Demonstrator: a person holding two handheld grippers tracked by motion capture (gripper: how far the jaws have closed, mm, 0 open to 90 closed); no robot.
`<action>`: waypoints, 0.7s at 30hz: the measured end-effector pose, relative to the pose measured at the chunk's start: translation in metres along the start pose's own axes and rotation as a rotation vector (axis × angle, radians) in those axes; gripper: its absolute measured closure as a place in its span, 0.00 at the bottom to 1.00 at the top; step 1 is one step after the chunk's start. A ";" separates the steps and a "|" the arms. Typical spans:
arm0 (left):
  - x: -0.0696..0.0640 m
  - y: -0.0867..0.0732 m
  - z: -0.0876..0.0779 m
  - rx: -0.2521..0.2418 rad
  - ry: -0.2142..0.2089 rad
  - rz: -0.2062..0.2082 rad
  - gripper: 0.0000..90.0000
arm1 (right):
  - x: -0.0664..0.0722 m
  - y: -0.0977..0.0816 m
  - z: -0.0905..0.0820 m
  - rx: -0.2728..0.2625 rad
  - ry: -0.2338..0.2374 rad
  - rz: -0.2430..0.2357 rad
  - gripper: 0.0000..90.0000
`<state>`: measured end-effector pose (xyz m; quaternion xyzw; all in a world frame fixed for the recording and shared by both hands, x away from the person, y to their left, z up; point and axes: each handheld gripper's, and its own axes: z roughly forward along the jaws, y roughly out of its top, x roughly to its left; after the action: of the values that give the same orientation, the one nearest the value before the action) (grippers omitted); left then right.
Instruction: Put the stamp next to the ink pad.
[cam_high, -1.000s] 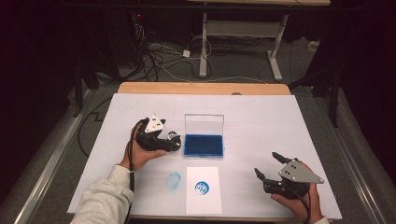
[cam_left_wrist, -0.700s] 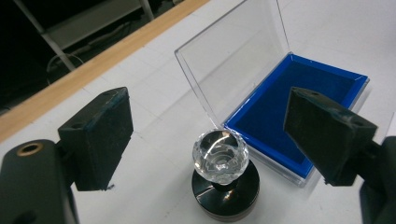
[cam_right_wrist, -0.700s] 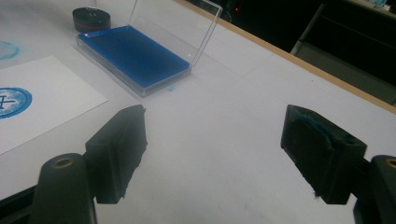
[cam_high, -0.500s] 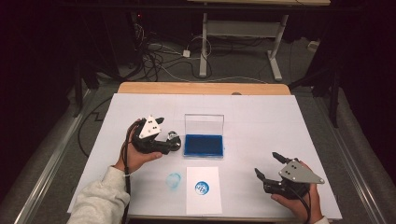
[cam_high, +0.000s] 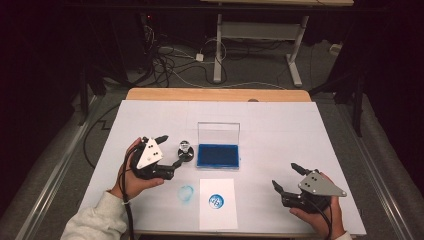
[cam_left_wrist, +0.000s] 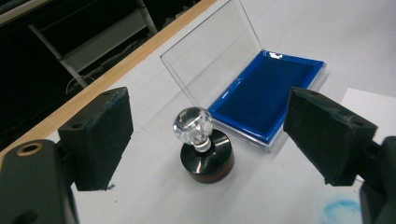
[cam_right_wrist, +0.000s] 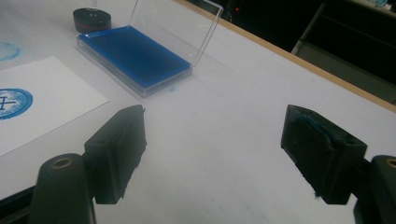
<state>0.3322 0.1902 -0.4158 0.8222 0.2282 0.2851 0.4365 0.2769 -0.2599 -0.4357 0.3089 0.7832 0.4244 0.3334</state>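
High view: left gripper (cam_high: 169, 150) sits just left of the stamp (cam_high: 185, 149), which stands upright beside the open ink pad (cam_high: 218, 155); right gripper (cam_high: 286, 177) is parked well apart, jaws spread, empty. Left gripper view: jaws wide, nothing held, stamp (cam_left_wrist: 204, 149) between them but untouched. Risk: clamping on the round clear knob (cam_left_wrist: 193, 123) could make it slip or tip toward the pad. Right gripper view: stamped paper (cam_right_wrist: 39, 100) lies loose, so a swing could smear the print (cam_right_wrist: 11, 102).
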 end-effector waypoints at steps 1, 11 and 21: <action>0.000 -0.002 -0.002 0.001 -0.004 0.003 0.17 | 0.000 0.000 0.000 0.000 0.001 0.000 0.25; -0.005 -0.027 -0.015 0.034 0.000 0.006 0.17 | 0.000 -0.004 -0.001 0.012 0.000 0.009 0.25; -0.012 -0.055 -0.024 0.088 -0.015 -0.034 0.17 | -0.002 -0.006 -0.002 0.010 -0.003 0.017 0.25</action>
<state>0.3006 0.2251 -0.4550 0.8386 0.2512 0.2614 0.4066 0.2749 -0.2646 -0.4392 0.3177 0.7822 0.4229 0.3293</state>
